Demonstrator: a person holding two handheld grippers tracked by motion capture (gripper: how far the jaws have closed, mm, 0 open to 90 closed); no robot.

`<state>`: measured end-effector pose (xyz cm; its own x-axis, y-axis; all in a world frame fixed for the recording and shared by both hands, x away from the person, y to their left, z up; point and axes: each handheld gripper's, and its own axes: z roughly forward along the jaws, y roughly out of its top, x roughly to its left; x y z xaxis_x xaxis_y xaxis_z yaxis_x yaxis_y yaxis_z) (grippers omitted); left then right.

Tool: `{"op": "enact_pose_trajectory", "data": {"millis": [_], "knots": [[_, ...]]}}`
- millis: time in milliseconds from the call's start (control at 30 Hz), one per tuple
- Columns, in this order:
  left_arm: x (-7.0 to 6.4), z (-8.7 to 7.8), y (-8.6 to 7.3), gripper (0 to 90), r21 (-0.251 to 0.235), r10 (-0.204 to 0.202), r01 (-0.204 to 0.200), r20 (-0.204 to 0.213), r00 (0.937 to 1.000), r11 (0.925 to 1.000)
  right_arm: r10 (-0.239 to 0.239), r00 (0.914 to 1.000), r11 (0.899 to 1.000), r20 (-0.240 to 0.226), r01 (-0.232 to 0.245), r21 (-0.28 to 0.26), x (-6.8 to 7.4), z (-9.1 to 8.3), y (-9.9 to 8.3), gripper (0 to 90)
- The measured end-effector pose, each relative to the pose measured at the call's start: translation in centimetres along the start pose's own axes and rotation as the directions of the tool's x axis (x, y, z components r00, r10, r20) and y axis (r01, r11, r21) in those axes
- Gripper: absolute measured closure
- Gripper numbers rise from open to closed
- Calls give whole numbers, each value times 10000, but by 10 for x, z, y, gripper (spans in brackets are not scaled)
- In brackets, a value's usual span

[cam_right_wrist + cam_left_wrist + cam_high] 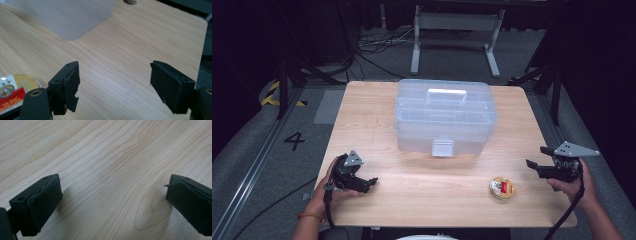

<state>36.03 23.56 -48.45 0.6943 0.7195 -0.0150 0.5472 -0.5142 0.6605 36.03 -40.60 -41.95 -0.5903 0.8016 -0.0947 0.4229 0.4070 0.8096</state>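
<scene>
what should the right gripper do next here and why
Probably swing the right gripper left toward the small round tin. Its fingers stand wide apart with nothing between them, and the tin lies loose on the table just beside it, in front of the closed clear plastic box.

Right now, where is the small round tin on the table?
In the high view the round tin lies near the table's front edge on the right, in front of the clear plastic box and just left of the right hand-held gripper.

Wood table (pixel 377 107), grey carpet floor (pixel 247 145)
</scene>
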Motion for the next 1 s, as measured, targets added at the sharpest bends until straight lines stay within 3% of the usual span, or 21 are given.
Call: {"op": "enact_pose_trajectory", "data": {"millis": [233, 267, 433, 500, 667, 700, 733, 767, 867, 933, 1000], "knots": [[-2, 1, 1, 6, 10, -130, 130, -208, 9997, 9999, -235, 9997, 9973, -9, 234, -695, 2, -5, 34, 287], [-2, 1, 1, 6, 23, -130, 130, -215, 9997, 9999, -310, 9995, 9954, -3, 308, -905, 2, -6, 48, 286], [-1, 1, 2, 8, 97, -22, 23, -108, 9999, 10000, -383, 9992, 9921, 64, 388, -1192, 3, -9, 71, 291], [0, 2, 4, 7, 111, -52, 53, -153, 9999, 9999, -427, 9991, 9890, -14, 420, -1421, 5, -9, 90, 311], [2, 5, 10, 48, 192, -88, 92, -200, 9998, 9998, -837, 9958, 9842, -374, 768, -1597, 12, 2, 123, 357], [2, 6, 13, 48, 185, -51, 56, -254, 9997, 9998, -837, 9958, 9842, -374, 768, -1597, 12, 2, 123, 357], [3, 6, 17, 165, 54, 90, -90, -143, 9999, 9999, -1110, 9927, 9819, -473, 1023, -1592, 18, 8, 139, 368], [3, 6, 17, 228, 54, 90, -90, -143, 9999, 9999, -1110, 9927, 9819, -473, 1023, -1592, 18, 8, 139, 368], [4, 9, 25, 173, -81, -49, 48, -26, 10000, 10000, -1246, 9896, 9815, -725, 1122, -1549, 27, 18, 157, 371], [3, 8, 32, 166, -1, 257, -257, 7, 9997, 9997, -1508, 9857, 9777, -752, 1375, -1586, 35, 23, 168, 371], [2, 5, 41, 180, -214, 459, -458, 40, 9989, 9987, -1560, 9827, 9773, -994, 1389, -1597, 41, 30, 177, 371]]}}
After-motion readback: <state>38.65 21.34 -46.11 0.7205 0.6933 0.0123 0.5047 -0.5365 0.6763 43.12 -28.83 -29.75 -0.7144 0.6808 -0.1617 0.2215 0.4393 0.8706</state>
